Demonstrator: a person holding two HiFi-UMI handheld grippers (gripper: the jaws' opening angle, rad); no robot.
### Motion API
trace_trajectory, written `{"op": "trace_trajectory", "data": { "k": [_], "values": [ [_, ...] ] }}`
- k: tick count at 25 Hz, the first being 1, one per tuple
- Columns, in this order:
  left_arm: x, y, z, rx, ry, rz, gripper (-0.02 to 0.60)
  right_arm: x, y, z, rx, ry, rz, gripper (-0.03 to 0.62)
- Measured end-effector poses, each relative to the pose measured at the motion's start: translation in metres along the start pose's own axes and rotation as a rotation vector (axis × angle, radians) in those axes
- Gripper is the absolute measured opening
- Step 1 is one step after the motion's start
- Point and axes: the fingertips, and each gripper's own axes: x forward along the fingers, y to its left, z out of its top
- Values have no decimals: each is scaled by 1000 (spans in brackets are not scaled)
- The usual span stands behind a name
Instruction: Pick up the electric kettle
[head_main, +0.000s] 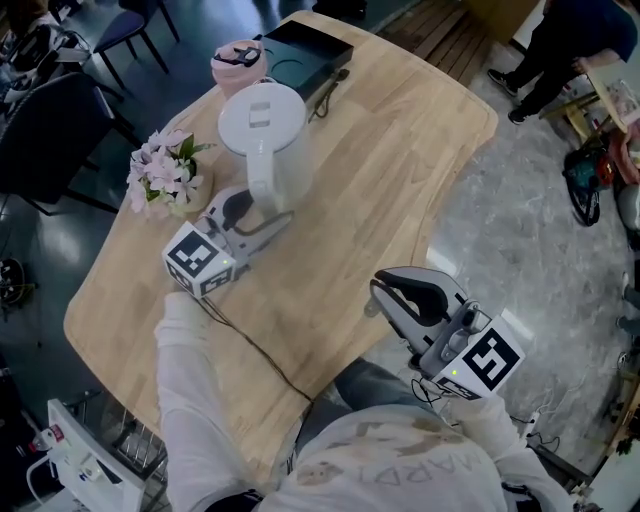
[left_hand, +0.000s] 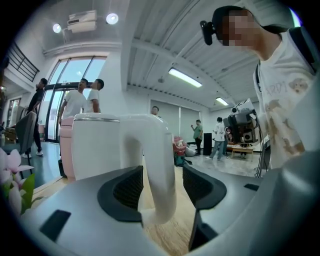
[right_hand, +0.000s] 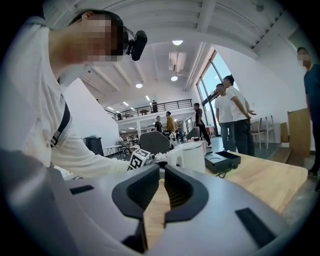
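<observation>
Big hall w/ tall windows (left_hand: 66, 71), ceiling strip lights (left_hand: 185, 77), grey marble floor (head_main: 500, 240), dark chairs (head_main: 60, 140).

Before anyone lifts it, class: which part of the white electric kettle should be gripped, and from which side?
Grip the handle, coming in level from the person's side of the table. The electric kettle stands upright with its looped handle facing that way, and the gap behind the loop leaves room for one jaw. The left gripper has its jaws either side of the handle, open and not yet pressing.
</observation>
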Motion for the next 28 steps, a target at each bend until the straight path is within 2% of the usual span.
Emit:
{"op": "trace_trajectory", "data": {
  "k": [16, 28],
  "values": [
    [23, -11, -10, 10, 39, -123, 224, -2, -16, -12, 25, 23, 7, 40],
    [42, -20, -2, 17, 22, -168, 224, -4, -21, -17, 33, 30, 9, 39]
  ]
}}
